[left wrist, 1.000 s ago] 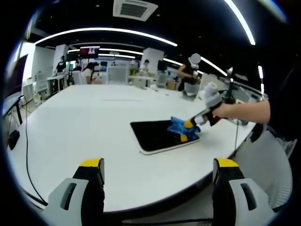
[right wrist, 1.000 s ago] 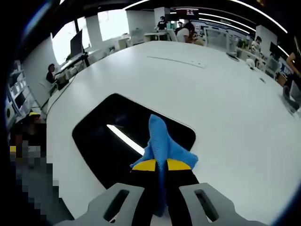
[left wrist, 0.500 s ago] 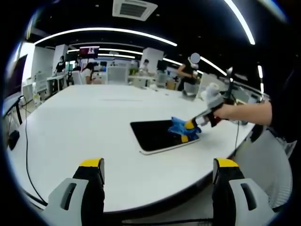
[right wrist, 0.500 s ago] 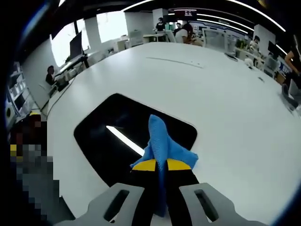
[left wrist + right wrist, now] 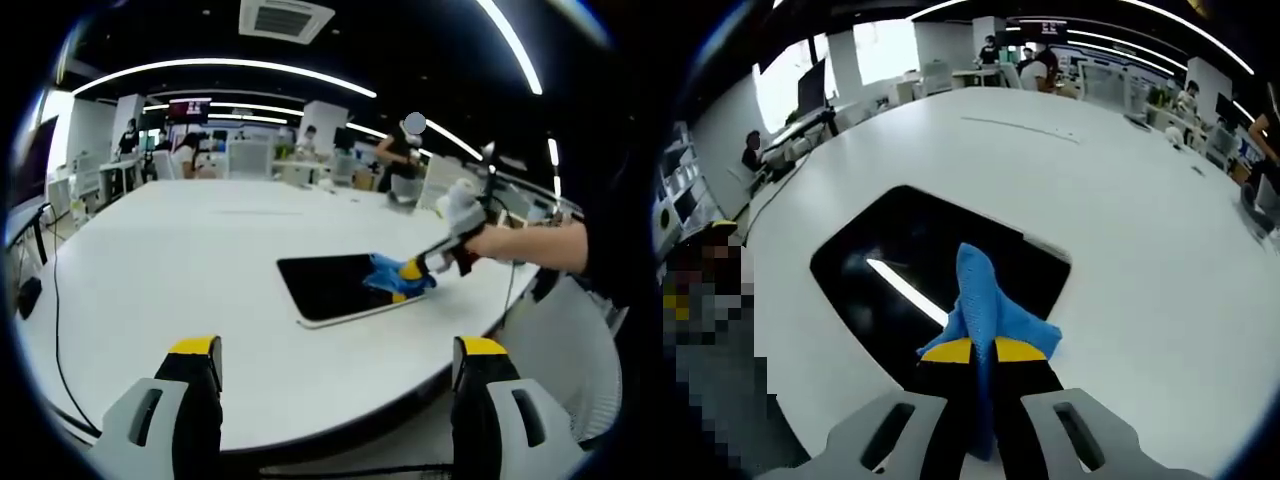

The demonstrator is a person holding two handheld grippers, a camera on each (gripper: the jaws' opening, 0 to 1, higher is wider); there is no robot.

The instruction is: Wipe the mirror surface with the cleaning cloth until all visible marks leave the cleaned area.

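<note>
Lying flat on the white bench (image 5: 180,270), the mirror (image 5: 335,285) is a dark, rounded rectangle set near the bench's curved edge. In the right gripper view its surface (image 5: 910,270) reflects a bright ceiling strip. The right tool (image 5: 983,352) has its jaws pinched tight on the blue cleaning cloth (image 5: 985,305), whose bunched free end presses on the mirror at the part of it closest to that tool. In the left gripper view the right tool (image 5: 410,270) reaches in from the bench's curved edge, held by a gloved hand (image 5: 462,215), with the cloth (image 5: 390,275) on the mirror's end. The left tool (image 5: 335,350) is off the bench's edge, jaws spread wide and holding nothing.
</note>
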